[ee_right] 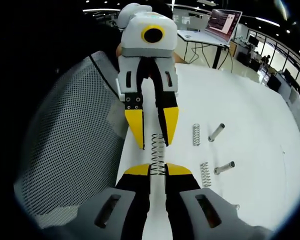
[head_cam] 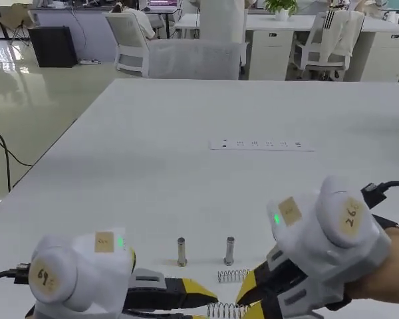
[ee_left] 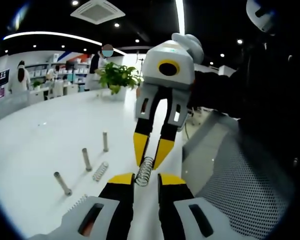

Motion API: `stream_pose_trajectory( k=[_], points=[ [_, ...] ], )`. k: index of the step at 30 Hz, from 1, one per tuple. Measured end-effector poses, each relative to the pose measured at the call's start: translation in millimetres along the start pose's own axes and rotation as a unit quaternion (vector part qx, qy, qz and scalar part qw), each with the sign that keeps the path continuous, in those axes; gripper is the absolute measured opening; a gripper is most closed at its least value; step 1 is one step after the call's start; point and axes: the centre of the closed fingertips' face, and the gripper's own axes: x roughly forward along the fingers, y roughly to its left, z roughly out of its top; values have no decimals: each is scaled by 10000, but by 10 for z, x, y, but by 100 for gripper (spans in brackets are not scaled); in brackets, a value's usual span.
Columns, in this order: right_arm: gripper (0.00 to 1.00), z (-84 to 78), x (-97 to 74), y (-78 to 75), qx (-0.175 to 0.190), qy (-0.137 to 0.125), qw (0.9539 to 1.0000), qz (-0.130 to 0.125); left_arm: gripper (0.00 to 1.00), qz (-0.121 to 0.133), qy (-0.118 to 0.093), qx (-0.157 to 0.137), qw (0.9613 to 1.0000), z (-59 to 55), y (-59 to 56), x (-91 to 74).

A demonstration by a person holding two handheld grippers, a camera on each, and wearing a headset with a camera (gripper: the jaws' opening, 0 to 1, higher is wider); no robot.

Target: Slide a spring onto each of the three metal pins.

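Spring point(ee_right: 157, 150) is in my grip, near the metal pins point(ee_left: 86, 159).
Right gripper point(ee_right: 158, 169) pinches one end, left gripper point(ee_left: 146, 178) is open round the other. I should line it up straight.

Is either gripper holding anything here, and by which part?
The right gripper grips one spring by its end. The spring's other end sits between the jaws of the left gripper, but whether they clamp it cannot be told.

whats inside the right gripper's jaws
One end of a spring sits between the jaws of the right gripper; its other end reaches between the tips of the left gripper. How far back it runs is covered by the jaws.
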Motion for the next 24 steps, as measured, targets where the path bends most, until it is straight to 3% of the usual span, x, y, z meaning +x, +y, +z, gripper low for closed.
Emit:
stream_pose_trajectory(
  k=[10,24],
  points=[
    [7,2,-10,25,-180,18,9998,51,4,-39,31,71,10000,-7,-14,3],
    [8,87,-131,25,76,-192,9997,127,3,-60,78,273,9996,-18,-25,8]
  ],
)
